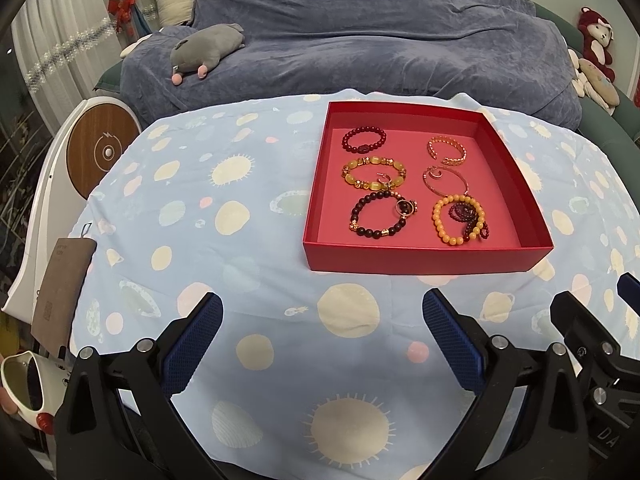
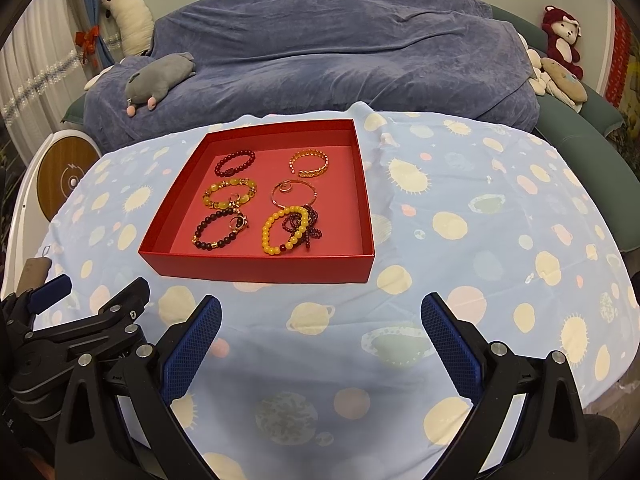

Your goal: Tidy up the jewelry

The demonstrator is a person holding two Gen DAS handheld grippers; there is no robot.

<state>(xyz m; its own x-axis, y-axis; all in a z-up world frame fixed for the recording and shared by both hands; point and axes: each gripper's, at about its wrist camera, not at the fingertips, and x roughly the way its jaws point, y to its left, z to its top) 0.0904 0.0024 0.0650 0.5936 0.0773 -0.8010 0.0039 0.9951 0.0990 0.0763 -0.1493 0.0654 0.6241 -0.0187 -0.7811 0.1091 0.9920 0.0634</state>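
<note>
Behind the table I see a sofa under a blue-grey cover, a grey plush toy lying on its left end and a red plush toy at the far right. The table itself is draped in a light blue cloth printed with planets and suns. A shallow red box sits on the cloth, open on top, ahead of both claws and well apart from them. My left claw hangs over the cloth with its blue pads spread wide, nothing between them; my right claw is the same, wide apart and empty. All the jewelry is inside the box, in two columns. Left column, far to near: a dark red bead bracelet, a yellow bead bracelet, a dark bead bracelet with a ring resting on it. Right column: a gold cuff, a thin rose-gold bangle, then an orange-yellow bead bracelet overlapping a string of small dark red beads. A small hoop lies inside the yellow bracelet.
</note>
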